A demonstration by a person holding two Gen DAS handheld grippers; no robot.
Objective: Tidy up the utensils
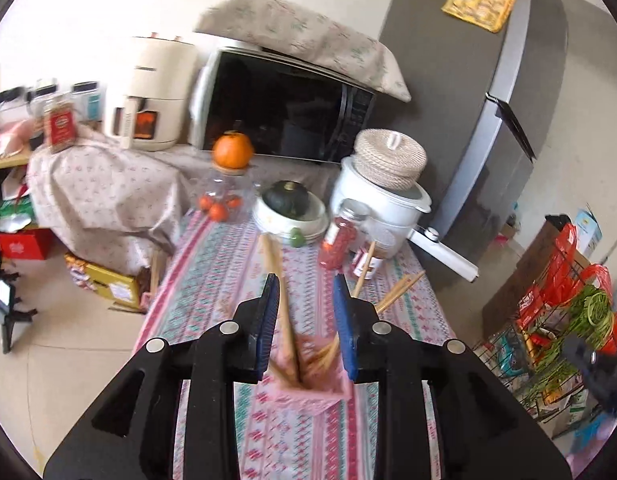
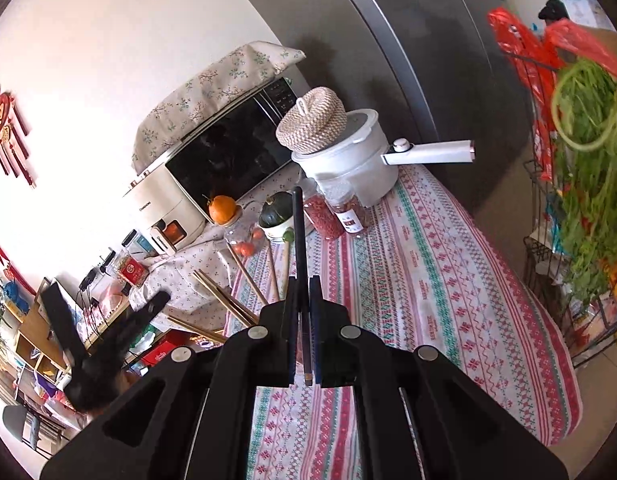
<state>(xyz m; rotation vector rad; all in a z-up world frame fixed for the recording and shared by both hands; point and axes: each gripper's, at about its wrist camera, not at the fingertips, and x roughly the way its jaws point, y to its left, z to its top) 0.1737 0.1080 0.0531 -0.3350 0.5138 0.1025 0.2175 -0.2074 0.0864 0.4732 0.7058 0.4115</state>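
- Only the left wrist view shows the pink holder (image 1: pixel 308 376). It sits on the patterned tablecloth (image 1: pixel 212 276) right under the left gripper (image 1: pixel 304 292), with a bunch of wooden chopsticks (image 1: pixel 286 320) standing in it and fanning toward the white pot (image 1: pixel 372 196).
- Only the right wrist view shows the dark chopstick (image 2: pixel 298 236). It also catches the left gripper (image 2: pixel 108 332) as a blurry black shape off to the side, well away from the white pot (image 2: pixel 348 168).
- Left gripper hovers above the holder, tilted down at the table. Its blue pads (image 1: pixel 270 312) are spread wide apart, nothing between them that they're actually touching; one chopstick passes just beside the left pad.
- Right gripper (image 2: pixel 304 304) is held above the tablecloth (image 2: pixel 428 280), pointing toward the white pot and the red spice jars (image 2: pixel 328 216) in front of it.
- Its jaws are clenched nearly together on the dark chopstick, which sticks out straight ahead, tip pointing toward the jars, back end poking out behind the pads.
- More wooden chopsticks (image 2: pixel 224 300) show in the right view too, leaning between the two grippers.
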